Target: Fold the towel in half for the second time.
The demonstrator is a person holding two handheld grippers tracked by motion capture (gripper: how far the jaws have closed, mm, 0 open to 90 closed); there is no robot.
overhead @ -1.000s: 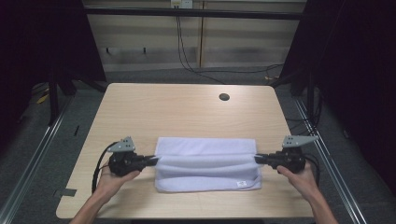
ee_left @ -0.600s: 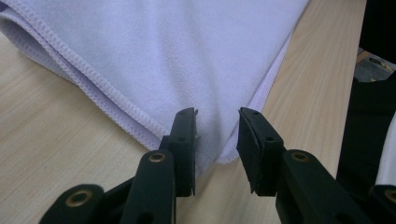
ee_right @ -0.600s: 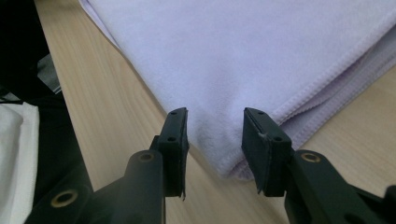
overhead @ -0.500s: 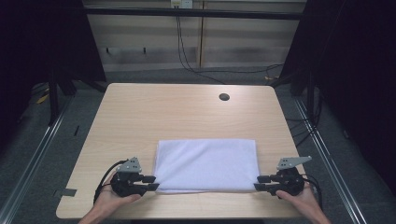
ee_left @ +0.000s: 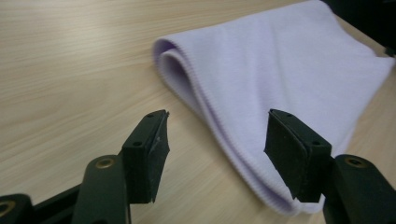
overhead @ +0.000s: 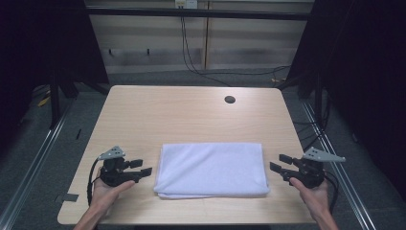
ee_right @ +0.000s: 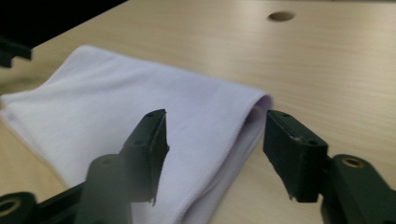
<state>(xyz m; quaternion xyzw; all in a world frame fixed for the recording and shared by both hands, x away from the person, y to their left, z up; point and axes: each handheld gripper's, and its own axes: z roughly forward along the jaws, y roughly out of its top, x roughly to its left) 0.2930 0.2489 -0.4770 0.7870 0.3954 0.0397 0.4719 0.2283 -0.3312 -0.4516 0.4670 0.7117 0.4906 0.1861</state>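
The worktop [overhead: 191,115] is a pale wood-grain slab, and both grippers sit over its near edge. A small round hole [overhead: 230,99] lies in the far part of the surface, well beyond the right gripper; the right gripper view shows it [ee_right: 281,16] past that gripper's jaws.

Between the two grippers lies a folded white towel [overhead: 211,169], flat on the worktop, its doubled layers visible along its near edge. In the left gripper view the towel [ee_left: 280,88] shows its rounded fold facing the gripper, with the layered edge running down toward the right-hand jaw. In the right gripper view the towel [ee_right: 140,116] spreads ahead of the jaws, and its near corner passes under the gap between them.

The left gripper [overhead: 138,170], held in the person's left hand [overhead: 106,188], points toward the towel's left side and stands just beside it, not touching. Its jaws are spread wide with nothing between them.

The right gripper [overhead: 281,166], held in the right hand [overhead: 312,196], points at the towel's right side from just beside it. Its jaws are likewise spread wide and grasp nothing; whether their tips brush the cloth cannot be told.
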